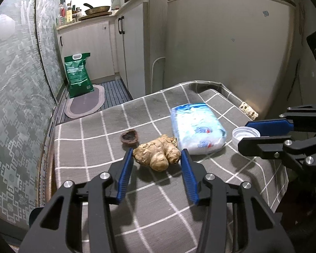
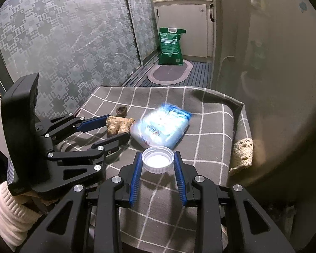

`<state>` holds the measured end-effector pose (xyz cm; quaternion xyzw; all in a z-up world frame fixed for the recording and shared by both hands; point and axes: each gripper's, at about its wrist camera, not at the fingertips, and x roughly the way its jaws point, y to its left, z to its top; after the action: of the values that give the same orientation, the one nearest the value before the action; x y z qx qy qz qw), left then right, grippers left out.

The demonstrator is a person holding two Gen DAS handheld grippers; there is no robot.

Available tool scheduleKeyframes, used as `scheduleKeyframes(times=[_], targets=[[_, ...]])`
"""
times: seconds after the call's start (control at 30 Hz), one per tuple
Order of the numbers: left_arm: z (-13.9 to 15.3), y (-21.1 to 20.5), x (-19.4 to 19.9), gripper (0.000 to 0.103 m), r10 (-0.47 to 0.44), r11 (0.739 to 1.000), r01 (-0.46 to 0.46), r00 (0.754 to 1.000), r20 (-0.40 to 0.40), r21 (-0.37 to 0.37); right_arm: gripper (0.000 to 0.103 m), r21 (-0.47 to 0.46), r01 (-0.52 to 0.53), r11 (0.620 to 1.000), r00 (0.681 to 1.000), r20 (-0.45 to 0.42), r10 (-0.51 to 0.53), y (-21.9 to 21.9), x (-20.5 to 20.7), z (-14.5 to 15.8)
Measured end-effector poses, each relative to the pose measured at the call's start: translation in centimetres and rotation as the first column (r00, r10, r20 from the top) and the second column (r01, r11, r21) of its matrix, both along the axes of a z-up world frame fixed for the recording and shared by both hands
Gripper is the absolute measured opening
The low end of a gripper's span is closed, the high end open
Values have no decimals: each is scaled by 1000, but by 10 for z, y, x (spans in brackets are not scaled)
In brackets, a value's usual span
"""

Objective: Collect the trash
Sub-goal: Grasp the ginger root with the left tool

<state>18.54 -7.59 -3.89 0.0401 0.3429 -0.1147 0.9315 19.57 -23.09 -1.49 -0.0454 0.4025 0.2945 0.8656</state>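
My left tongs (image 1: pixel 157 155) stand open around the knobbly beige piece of ginger root (image 1: pixel 158 155), one blue-padded finger on each side of it; the left pad seems to touch the root's end, while the right pad sits just beside it with a sliver of cloth showing between. The ginger lies on the grey table cloth with white grid lines (image 1: pixel 90 139), in the middle of the table and toward the near edge. My right tongs (image 2: pixel 157 160) are also spread, flanking the white ribbed plastic bottle cap (image 2: pixel 157 160), which lies open side up near the right edge of the table; whether the pads press on its rim I cannot tell, but in the left wrist view the cap (image 1: pixel 245 135) sits between those fingers (image 1: pixel 269 126) with room to spare. Between ginger and cap lies a soft blue-and-white plastic tissue pack (image 1: pixel 197 127), just beside both, reaching toward the far edge. A brown walnut half-shell (image 1: pixel 129 137), hollow side up, rests just behind the ginger toward the table's left side. At the far right corner, a rough pale spongy lump (image 2: pixel 242 156) sits against the rounded grey refrigerator (image 1: pixel 231 42).
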Motion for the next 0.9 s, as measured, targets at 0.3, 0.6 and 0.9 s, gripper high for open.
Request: scheduleKeyframes(times=[0.3,0.6,0.9], targets=[[4,24,-13,48,19,1000,-19,1000,6,-14,30,-5,-26,1000,1000,17,26,23,-2,10],[13,60,-29,48,55,998,-54,998,28,-35,30,-27,-71,997,997,28,71,60,-6,14],[19,103,-47,48,113,991,-109,993,46,-71,30,-46,-112,993,993,29,114,98,-9,15]])
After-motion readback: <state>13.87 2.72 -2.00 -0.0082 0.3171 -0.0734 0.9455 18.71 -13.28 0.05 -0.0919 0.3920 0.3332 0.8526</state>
